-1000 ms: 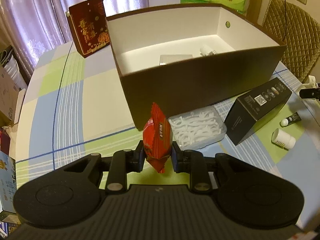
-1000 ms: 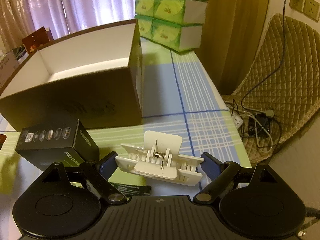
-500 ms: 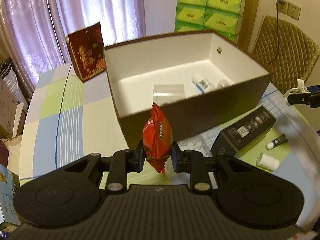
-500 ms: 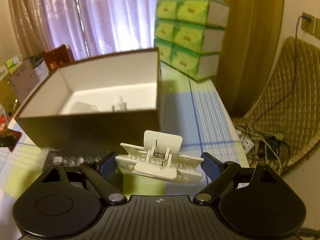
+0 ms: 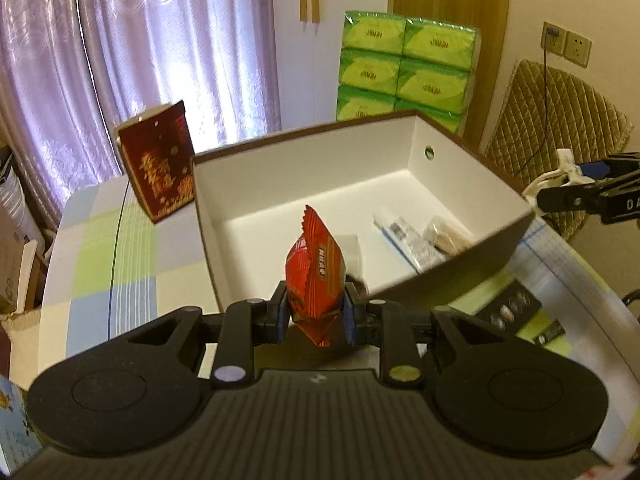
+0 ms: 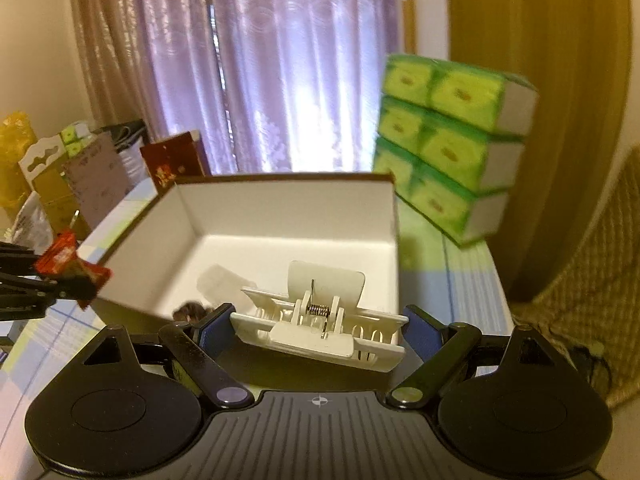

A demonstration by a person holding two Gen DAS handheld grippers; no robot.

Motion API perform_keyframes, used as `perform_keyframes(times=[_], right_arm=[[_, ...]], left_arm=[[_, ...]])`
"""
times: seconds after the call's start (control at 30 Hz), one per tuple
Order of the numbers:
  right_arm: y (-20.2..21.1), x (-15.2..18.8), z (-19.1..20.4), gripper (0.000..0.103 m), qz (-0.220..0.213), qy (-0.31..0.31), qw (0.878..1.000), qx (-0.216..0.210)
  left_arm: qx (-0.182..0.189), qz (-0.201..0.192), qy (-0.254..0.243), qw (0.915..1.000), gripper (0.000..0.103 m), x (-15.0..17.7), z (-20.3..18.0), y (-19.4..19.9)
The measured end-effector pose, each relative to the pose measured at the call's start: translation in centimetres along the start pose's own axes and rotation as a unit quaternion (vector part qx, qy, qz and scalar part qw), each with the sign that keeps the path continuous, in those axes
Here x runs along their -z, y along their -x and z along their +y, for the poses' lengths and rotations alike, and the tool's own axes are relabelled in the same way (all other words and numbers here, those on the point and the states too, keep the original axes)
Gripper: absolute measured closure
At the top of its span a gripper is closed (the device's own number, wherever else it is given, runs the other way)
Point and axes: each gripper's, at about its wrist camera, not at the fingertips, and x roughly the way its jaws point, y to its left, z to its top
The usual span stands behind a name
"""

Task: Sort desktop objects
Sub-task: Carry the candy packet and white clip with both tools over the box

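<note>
A red snack packet (image 5: 316,276) is pinched upright between the closed-in fingers of the left gripper (image 5: 315,316), its crimped top edge pointing up and its lower tip hanging below the pads. It's held right at the near wall of the big brown box (image 5: 452,276), which is white inside and open on top. In that box a white tube (image 5: 404,236), a small wrapped item (image 5: 444,236) and a clear flat piece (image 5: 348,246) can be seen lying on the floor.

A white plastic clip (image 6: 320,320) with a metal spring is gripped sideways by the right gripper (image 6: 316,326), fingers spread fairly wide and pressed against the clip's two ends. It's held in the air near the box's edge, seen from the right wrist camera with the box interior behind it.

Beside the box, a black carton (image 5: 520,312) is lying on the checked tablecloth (image 5: 120,264), blurred. A dark red gift bag (image 5: 160,164) is stood behind the box's far left corner, and a stack of green tissue packs (image 5: 408,68) is piled at the back. Purple curtains (image 5: 160,40) are hung behind it all.
</note>
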Motion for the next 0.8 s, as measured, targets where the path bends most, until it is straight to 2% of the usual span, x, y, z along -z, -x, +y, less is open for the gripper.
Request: perform_keyframes(times=[0.27,0.5,0.8], right_arm=[[-4.9,-3.5,1.0,0.017,0.002,0.014,1.0,-0.017],[-10.3,-5.8,0.7,0.017,0.018,0.015,0.999,-0.025],[-16.4,-7.5,0.1,0.017,0.043,0.036,0.998,-0.01]], left_arm=[[0.018,0.004,0.006,0.9998,0.081,-4.3,0.5,-3.5],[0.008,0.019,-0.007,0.9998,0.081,-7.2,0.7,-8.0],[-0.001,0.049,-0.002,0.9988,0.081,-9.6,1.7,-14.8]])
